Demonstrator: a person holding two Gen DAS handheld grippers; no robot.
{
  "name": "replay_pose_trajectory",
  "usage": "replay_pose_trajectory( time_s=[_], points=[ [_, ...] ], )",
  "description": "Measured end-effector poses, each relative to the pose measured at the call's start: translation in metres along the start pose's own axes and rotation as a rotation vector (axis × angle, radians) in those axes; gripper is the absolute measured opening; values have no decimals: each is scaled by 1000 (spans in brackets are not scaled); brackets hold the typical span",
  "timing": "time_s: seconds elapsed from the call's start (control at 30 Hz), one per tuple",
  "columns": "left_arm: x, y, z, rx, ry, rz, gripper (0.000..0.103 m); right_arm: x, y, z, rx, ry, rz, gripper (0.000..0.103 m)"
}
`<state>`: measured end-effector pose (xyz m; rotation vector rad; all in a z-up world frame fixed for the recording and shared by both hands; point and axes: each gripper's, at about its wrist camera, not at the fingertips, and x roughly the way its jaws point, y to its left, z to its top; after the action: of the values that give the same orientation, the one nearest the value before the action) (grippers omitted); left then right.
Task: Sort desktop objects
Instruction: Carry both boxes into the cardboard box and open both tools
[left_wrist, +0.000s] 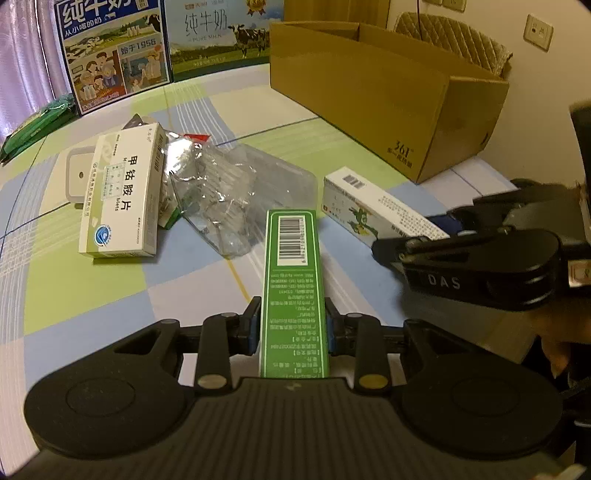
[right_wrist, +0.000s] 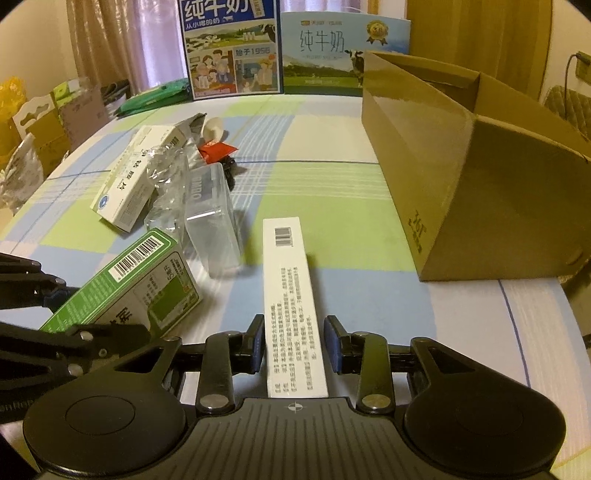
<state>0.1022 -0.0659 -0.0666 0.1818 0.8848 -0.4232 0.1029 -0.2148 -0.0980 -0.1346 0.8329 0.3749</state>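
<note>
A green box (left_wrist: 291, 280) with a barcode sticks forward from my left gripper (left_wrist: 293, 325), whose pads press both its long sides; the right wrist view shows it raised and tilted (right_wrist: 147, 280). A long white box (right_wrist: 288, 288) runs between the fingers of my right gripper (right_wrist: 295, 343), pads against its sides. In the left wrist view that white box (left_wrist: 369, 210) lies low over the checked tablecloth, with the right gripper (left_wrist: 417, 236) on its near end. An open cardboard box (left_wrist: 388, 110) (right_wrist: 461, 184) stands to the right.
A white-and-green medicine box (left_wrist: 122, 195), a clear plastic case (left_wrist: 240, 199) with crumpled film, a red packet (right_wrist: 216, 151) and a small white device (left_wrist: 79, 173) lie left of centre. Two milk cartons (right_wrist: 232, 48) stand at the back. Green packets (left_wrist: 37, 125) sit far left.
</note>
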Motion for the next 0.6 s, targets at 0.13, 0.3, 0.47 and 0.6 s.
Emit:
replay_pose_trajectory(
  time_s=[0.13, 0.3, 0.47, 0.6],
  points=[
    [2, 0, -1, -10, 14, 10, 25, 4, 3, 2, -20, 8, 0, 23],
    [-7, -1, -6, -25, 19, 25, 25, 0, 5, -1, -20, 9, -4, 23],
    [-24, -8, -9, -44, 3, 23, 25, -17, 5, -6, 14, -16, 0, 23],
    [-36, -15, -6, -35, -15, 28, 25, -34, 6, -5, 22, -63, -8, 23]
  ],
)
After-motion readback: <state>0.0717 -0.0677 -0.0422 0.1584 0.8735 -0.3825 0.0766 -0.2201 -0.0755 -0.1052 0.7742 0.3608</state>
